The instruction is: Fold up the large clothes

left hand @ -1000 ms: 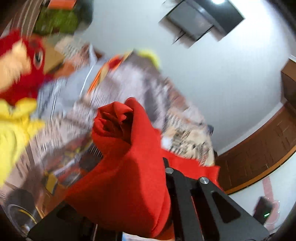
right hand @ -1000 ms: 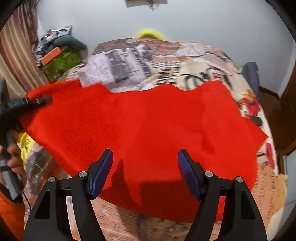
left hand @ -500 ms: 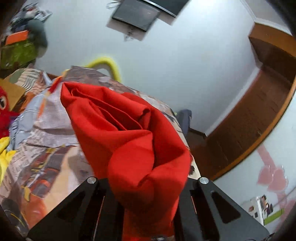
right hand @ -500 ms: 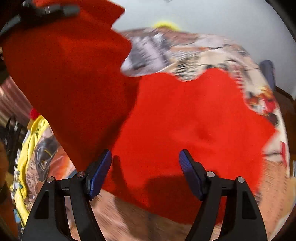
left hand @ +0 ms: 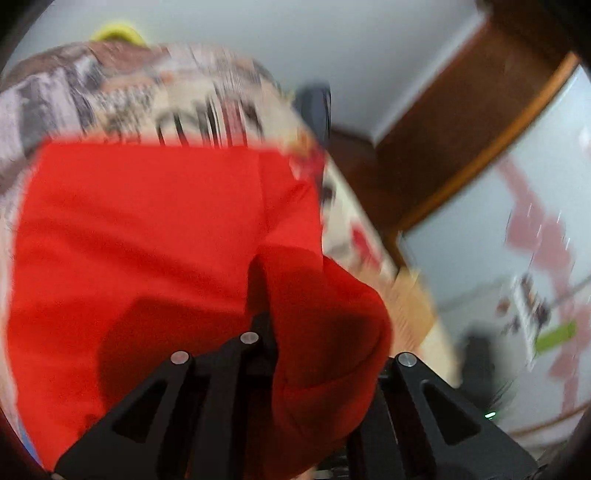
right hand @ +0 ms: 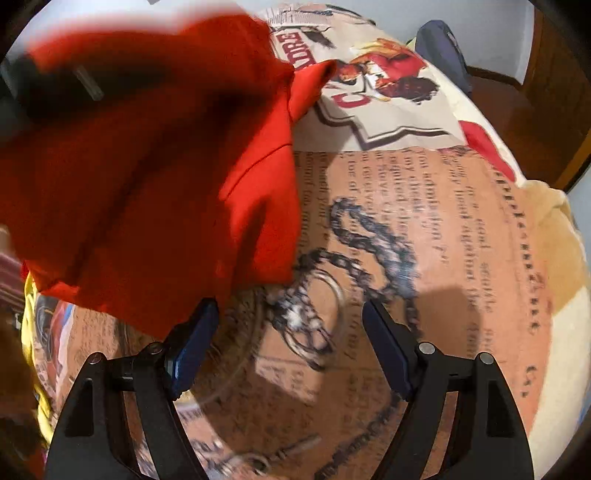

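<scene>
A large red garment (left hand: 147, 229) lies partly spread on the printed bed cover (left hand: 207, 99). My left gripper (left hand: 266, 321) is shut on a bunched fold of it, and the cloth drapes over the right-hand finger and hides the tips. In the right wrist view the lifted red garment (right hand: 155, 166) hangs at the upper left, with the left gripper a dark blur (right hand: 55, 85) behind it. My right gripper (right hand: 290, 310) hovers over the bare bed cover (right hand: 424, 240). Its jaws are opening, nothing lies between the blue pads (right hand: 192, 347), and the garment's hem ends just by the left pad.
A dark blue object (right hand: 439, 44) sits at the bed's far edge. Brown wooden panelling (left hand: 461, 129) and dark floor (right hand: 495, 99) lie beyond the bed. Yellow cloth (right hand: 31, 332) shows at the bed's left side. Something yellow (left hand: 118, 33) peeks over the far end.
The left gripper has swung across with its red fold and tipped down toward the bed. The right gripper has dropped toward the cover, its jaws wider, and the garment now lies to its left.
</scene>
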`<action>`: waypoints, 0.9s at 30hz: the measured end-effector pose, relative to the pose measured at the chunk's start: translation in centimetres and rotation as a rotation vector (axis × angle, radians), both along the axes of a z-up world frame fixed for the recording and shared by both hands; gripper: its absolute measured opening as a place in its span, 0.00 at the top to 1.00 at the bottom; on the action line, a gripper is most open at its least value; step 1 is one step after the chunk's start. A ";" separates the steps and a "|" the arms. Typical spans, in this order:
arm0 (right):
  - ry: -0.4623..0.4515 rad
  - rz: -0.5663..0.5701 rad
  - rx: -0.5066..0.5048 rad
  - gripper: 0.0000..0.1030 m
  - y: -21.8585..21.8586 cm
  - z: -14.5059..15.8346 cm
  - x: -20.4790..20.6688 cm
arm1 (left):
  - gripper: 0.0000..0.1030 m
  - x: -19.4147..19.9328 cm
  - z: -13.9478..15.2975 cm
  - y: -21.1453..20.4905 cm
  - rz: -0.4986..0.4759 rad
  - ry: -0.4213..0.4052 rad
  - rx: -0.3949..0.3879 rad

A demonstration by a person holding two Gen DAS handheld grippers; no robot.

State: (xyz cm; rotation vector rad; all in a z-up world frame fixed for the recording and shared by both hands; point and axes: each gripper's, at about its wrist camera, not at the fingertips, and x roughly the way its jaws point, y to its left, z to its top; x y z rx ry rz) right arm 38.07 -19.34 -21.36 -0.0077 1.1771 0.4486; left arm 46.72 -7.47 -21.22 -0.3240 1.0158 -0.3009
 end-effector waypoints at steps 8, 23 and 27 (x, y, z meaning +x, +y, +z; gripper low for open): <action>-0.108 -0.019 -0.110 0.25 -3.5 2.6 -1.7 | 0.83 -1.7 -1.1 1.1 -0.109 0.007 0.093; -0.219 -0.032 -0.049 0.25 -3.0 7.6 -3.0 | 0.45 -6.6 8.8 7.1 -0.039 -0.237 0.239; -0.258 -0.009 0.012 0.25 -0.8 9.6 -2.5 | 0.41 -6.6 7.5 9.8 0.006 -0.223 0.377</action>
